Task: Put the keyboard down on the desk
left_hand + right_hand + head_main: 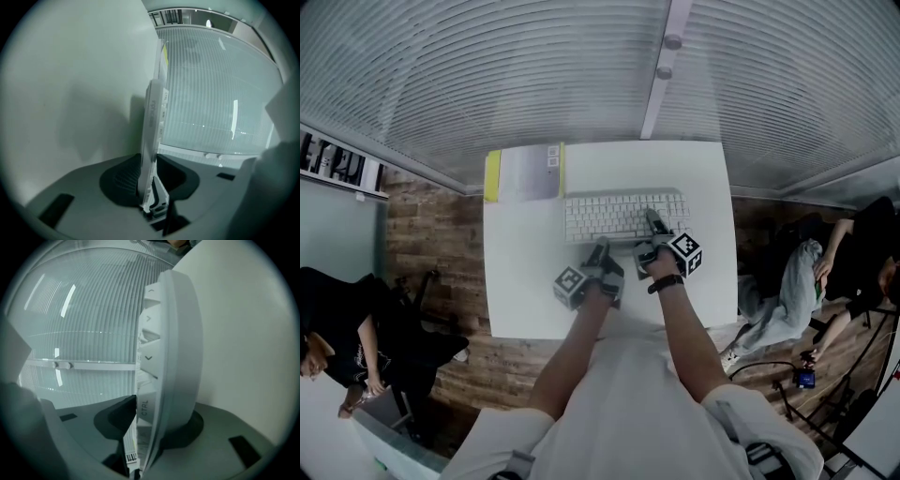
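A white, flat, rectangular keyboard (614, 214) was held level over the far half of the square white table (525, 281), its long edges parallel to the table's far edge. Whether it rested on the surface could not be told. The left tongs (600, 246) were closed narrowly on its thin near edge, and the right tongs (653, 225) were closed on the thicker right end. A grey, yellow-edged booklet (525, 173) lay at the far left corner, just beside the keyboard's left end. Bare table was left along the near, left and right edges.
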`<state>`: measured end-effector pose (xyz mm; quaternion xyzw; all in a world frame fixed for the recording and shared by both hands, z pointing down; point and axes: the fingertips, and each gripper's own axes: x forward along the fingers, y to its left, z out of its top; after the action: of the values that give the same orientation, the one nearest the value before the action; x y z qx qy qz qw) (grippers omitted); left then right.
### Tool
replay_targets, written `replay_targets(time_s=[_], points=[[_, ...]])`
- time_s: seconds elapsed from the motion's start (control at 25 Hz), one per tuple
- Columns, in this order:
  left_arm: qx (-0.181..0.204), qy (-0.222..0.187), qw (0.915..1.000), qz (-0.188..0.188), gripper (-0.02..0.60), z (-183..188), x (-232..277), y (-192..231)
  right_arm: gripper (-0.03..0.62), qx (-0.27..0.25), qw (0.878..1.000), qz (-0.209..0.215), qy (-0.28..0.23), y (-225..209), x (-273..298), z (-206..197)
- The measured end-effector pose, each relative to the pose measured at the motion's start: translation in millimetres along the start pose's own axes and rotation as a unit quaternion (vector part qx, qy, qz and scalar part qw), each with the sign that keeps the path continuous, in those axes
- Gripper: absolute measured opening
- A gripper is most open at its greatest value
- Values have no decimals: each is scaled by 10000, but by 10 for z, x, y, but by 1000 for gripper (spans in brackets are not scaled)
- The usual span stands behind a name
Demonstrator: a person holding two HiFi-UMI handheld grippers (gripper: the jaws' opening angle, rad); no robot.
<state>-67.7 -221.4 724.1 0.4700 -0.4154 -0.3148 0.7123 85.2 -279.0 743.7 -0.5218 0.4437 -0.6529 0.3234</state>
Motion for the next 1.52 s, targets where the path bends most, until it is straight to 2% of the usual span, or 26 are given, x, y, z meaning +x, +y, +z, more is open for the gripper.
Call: replay_targets(time_s=[0.12,0.24,0.4,0.72,0.96,1.12,1.24,1.36,1.52], points=[[67,-7,10000,-1,110,27,2,39,220,-573,9976,-45,377,34,-76,-104],[34,-11,10000,-1,109,8,-4,37,285,-1173,9900,-158,762,-16,-326,-210],[62,-14,10000,60,109,20,-1,32,288,-1891,9763,-265,1019,-107,-701,-260],[-20,-83,9996,254,109,-16,-10,112,288,-3275,9395,24,1000,-6,-1042,-180],[6,-168,9980,616,109,-5,-5,280,288,-3759,9218,-49,952,-21,-1107,-188],[-54,-184,9957,902,102,-14,-38,391,288,-3818,9204,31,844,47,-1116,-198],[179,-62,9954,936,60,-57,-46,393,288,-3854,9193,86,800,88,-1111,-202],[324,70,9952,920,58,-77,-43,369,288,-3931,9160,160,781,148,-1095,-217],[414,259,9958,778,59,-143,-107,209,288,-4280,9001,284,768,288,-1092,-251]])
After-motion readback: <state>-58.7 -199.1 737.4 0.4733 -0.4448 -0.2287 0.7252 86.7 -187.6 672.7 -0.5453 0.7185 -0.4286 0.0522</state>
